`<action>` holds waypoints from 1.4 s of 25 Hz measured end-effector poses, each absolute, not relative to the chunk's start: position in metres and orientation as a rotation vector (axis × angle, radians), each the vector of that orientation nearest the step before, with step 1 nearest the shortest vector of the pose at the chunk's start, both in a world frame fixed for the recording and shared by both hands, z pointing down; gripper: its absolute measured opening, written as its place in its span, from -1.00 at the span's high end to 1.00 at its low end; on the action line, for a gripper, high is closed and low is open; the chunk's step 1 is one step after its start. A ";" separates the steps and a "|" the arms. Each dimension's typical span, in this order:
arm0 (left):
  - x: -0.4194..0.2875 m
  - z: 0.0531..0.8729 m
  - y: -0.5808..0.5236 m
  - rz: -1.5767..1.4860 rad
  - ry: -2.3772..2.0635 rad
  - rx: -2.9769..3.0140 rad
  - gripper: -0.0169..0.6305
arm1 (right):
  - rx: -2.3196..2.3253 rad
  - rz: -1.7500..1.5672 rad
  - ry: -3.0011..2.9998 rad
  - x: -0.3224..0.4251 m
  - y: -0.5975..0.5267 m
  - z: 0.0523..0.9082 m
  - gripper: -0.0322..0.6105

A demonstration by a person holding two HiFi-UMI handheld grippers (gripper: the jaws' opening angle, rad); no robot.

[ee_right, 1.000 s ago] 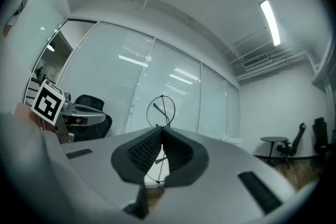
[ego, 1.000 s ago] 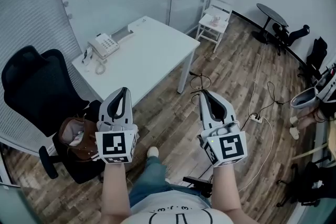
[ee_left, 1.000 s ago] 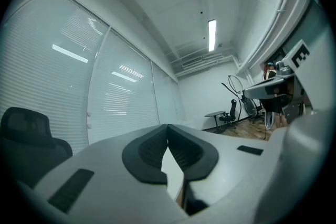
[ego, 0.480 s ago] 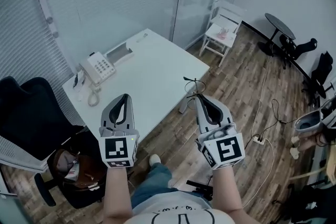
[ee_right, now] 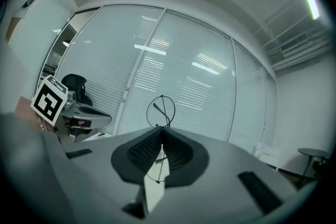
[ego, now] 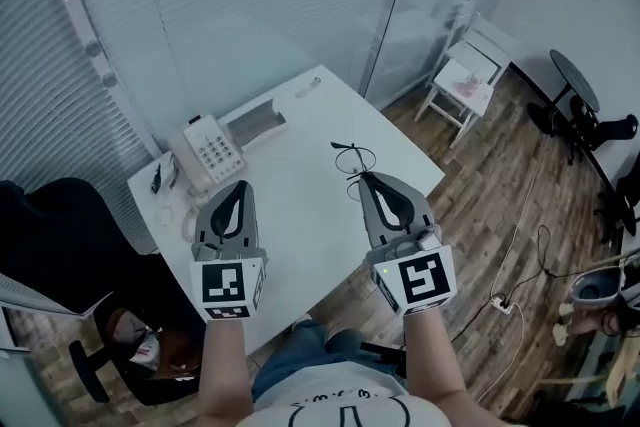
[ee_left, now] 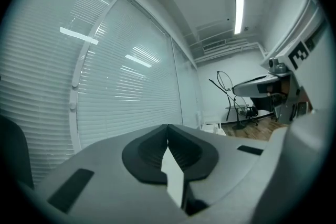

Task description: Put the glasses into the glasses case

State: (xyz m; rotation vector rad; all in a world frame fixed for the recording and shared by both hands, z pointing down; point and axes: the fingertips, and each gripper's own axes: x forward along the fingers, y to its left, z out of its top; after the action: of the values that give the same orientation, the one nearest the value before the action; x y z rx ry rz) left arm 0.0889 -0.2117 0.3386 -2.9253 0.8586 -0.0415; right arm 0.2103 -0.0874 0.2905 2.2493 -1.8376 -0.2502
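Right gripper [ego: 366, 178]: jaws pinching thin wire-rimmed glasses [ego: 356, 158], lenses sticking out past its tips. Left gripper [ego: 240, 186]: jaws pressed together, nothing between. Grey open case [ego: 256, 119] on white table [ego: 300, 215], just ahead of the left tips.

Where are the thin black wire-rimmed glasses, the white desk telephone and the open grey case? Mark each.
Thin black wire-rimmed glasses [ee_right: 160, 112], right gripper view, lens middle.
White desk telephone [ego: 213, 152], head view, keypad.
Open grey case [ego: 255, 120], head view, its hollow.
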 end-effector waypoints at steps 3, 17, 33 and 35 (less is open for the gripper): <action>0.088 0.341 -0.234 -0.051 0.924 -2.918 0.90 | 2.204 -0.243 -1.874 0.220 -0.116 0.292 0.84; 0.075 0.337 -0.312 -0.081 1.366 -2.710 0.90 | 1.990 -0.263 -2.151 0.272 -0.236 0.299 0.84; 0.112 0.347 -0.356 -0.179 1.639 -2.569 0.90 | 1.506 -0.286 -2.320 0.329 -0.342 0.322 0.84; 0.108 0.349 -0.358 -0.196 1.655 -2.560 0.90 | 1.373 -0.308 -2.316 0.325 -0.359 0.328 0.84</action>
State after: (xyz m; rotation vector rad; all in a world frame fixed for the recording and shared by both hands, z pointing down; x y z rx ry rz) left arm 0.1084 -0.3581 0.3493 -2.5601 1.6546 -0.1964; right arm 0.3247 -0.3589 0.3282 1.3727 -2.3163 -0.3078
